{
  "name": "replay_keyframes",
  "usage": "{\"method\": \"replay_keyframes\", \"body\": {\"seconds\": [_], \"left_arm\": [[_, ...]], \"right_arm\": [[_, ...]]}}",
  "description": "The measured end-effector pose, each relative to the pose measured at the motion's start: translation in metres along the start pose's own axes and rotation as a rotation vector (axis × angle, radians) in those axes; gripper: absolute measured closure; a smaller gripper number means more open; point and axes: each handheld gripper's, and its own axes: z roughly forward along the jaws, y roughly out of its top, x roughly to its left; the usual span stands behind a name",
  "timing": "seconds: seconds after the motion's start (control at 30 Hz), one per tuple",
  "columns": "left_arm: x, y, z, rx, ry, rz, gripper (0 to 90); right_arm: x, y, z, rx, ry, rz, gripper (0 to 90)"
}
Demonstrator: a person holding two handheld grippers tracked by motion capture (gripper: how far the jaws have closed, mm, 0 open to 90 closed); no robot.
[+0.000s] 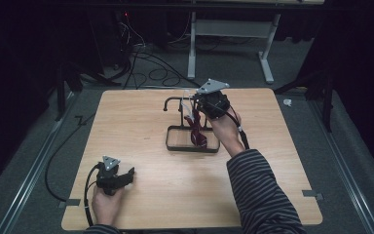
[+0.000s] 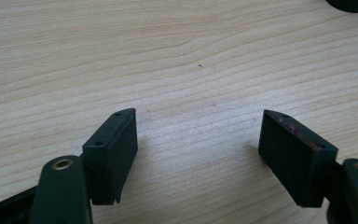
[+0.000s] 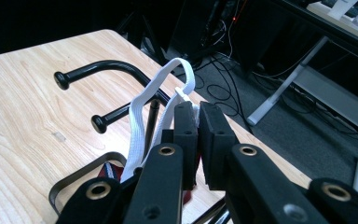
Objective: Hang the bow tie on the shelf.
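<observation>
We see the right gripper [image 1: 200,109] up over the far middle of the light wooden tabletop [image 1: 141,185], its jaws clamped together on a white flat ribbon strap [image 3: 140,112]. In the right gripper view the strap loops up out of the pinched pads and runs down beside the black metal stand with two curved knob-tipped arms [image 3: 107,67]; we cannot tell whether the loop sits on an arm or just beside it. From the high view the stand rises from a black rectangular wire base frame [image 1: 175,146], and a dark red item hanging from the strap [image 1: 198,134] dangles down into that frame. What it is exactly is too small to tell.

The left gripper [image 1: 126,176] rests low near the table's near left corner, held in the person's left hand [image 1: 106,204]. Its jaws stand wide apart with bare wood between them, nothing held, as the left gripper view [image 2: 200,149] shows.

Open room: the whole left half of the tabletop is bare, and so is the near right area apart from the striped sleeve [image 1: 263,195] crossing it. The stand sits well in from every edge, nearest the far one. The left gripper is near the front edge. Grey carpet floor [image 1: 350,146] surrounds the table, with black cables [image 1: 151,68] lying beyond the far edge.
</observation>
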Motion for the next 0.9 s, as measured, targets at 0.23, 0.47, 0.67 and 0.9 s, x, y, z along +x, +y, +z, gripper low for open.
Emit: {"method": "replay_keyframes", "body": {"seconds": [0.23,0.47,0.67,0.9], "left_arm": [[0.000,0.000,0.000,0.000,0.000,0.000,28.5],[0.000,0.000,0.000,0.000,0.000,0.000,28.5],[0.000,0.000,0.000,0.000,0.000,0.000,28.6],[0.000,0.000,0.000,0.001,0.000,0.000,28.5]], "right_arm": [[0.000,-0.001,0.003,0.016,0.015,0.006,86.7],[0.000,-0.002,0.003,0.023,0.035,0.029,75.8],[0.000,-0.006,-0.003,0.002,0.044,0.044,73.5],[-0.004,-0.017,-0.019,-0.023,0.071,0.076,70.1]]}}
